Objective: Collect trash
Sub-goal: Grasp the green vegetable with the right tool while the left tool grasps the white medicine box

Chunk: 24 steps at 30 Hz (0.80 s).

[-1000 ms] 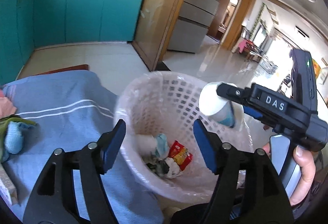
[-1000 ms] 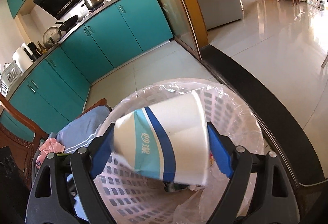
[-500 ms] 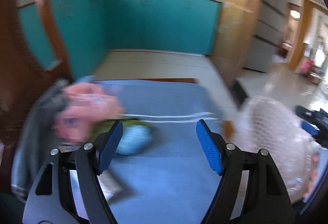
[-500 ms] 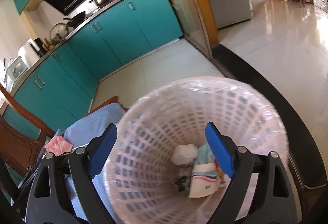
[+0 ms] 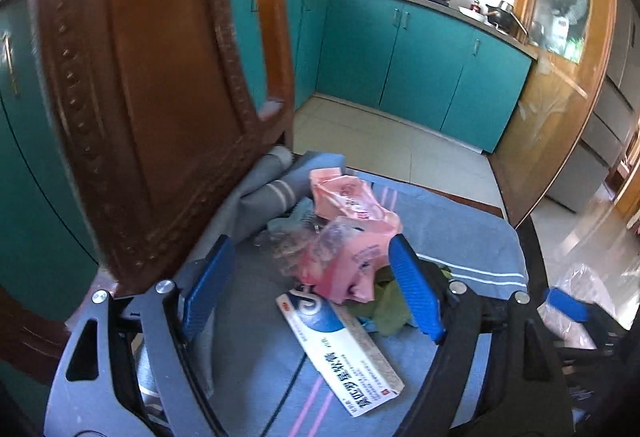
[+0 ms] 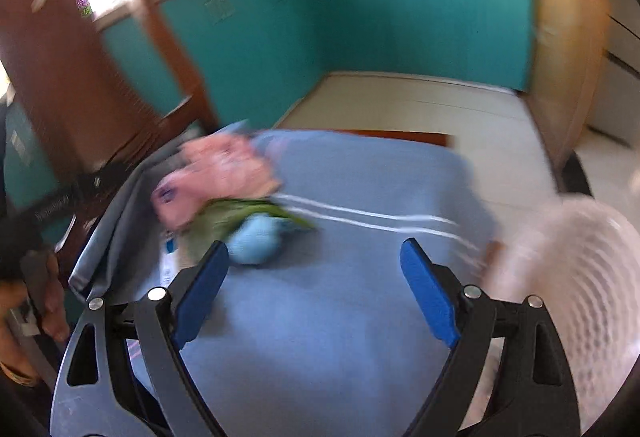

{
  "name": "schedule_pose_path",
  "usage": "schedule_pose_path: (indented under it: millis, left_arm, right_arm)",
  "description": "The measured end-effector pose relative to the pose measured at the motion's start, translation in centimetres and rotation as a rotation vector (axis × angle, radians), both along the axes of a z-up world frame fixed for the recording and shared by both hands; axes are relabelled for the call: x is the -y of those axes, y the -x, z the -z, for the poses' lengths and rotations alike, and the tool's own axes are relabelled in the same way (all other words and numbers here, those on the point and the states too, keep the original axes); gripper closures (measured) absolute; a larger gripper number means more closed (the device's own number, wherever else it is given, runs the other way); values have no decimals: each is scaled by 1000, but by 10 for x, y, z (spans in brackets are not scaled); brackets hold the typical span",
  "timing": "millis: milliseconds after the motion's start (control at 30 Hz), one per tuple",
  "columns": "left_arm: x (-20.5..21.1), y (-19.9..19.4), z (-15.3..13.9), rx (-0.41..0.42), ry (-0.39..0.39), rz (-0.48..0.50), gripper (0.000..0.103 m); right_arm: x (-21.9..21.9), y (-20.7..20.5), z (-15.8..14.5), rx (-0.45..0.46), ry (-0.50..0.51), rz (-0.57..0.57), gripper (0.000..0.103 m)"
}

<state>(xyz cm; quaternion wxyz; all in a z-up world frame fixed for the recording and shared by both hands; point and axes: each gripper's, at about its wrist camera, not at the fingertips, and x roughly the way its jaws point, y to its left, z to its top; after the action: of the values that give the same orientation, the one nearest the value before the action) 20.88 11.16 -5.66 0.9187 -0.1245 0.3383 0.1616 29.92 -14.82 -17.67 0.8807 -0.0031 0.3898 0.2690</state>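
A pile of trash lies on a blue cloth (image 5: 460, 233): a pink plastic wrapper (image 5: 352, 213), a white and blue carton (image 5: 340, 349), a green scrap (image 5: 390, 307) and clear plastic. My left gripper (image 5: 310, 285) is open and empty, just above the pile with the wrapper and carton between its fingers. My right gripper (image 6: 314, 293) is open and empty over the cloth (image 6: 360, 177). Its view is blurred and shows the pink wrapper (image 6: 216, 177), green scrap (image 6: 236, 217), a light blue lump (image 6: 256, 239) and the white lined basket (image 6: 572, 277) at right.
A carved wooden chair back (image 5: 140, 77) rises close on the left of the pile. Teal kitchen cabinets (image 5: 400, 53) line the far wall beyond a tiled floor. The basket's plastic liner (image 5: 580, 285) shows at the right edge in the left wrist view.
My right gripper dropped the paper cup into the basket, then swung left over the cloth. My left gripper swung from the basket to the trash pile by the chair.
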Motion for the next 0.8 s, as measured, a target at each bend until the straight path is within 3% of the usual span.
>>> schedule_pose_path:
  millis: [200,367,400,467,500,600,800]
  left_arm:
    - [-12,1,8,-26,-12,-6,22]
    - [-26,5,17,-59,-15,-21,21]
    - [-29,5,19,-65,-8,-28,21]
    - [-33,5,21,-76,9,-33,21]
    - [-33,5,23,-77,13,-31,21]
    - [-26,3,22,-75,4,-10,21]
    - [-18,3,22,-73,-1,21,18]
  right_arm:
    - [-58,-41,33,-104,-34,-59,17]
    - [-66,-53,57,-182,-56,-56,19]
    - [-67,-52,60,-189,-60,-59,27]
    - [-68,-48,61,-194,-67,-84,57]
    - [-69,-48,62,-223,-84,-111,65]
    - [-63,-39,59,-234,-94,-121,72]
    - [-29,-14,34,-203,-102,-123,75]
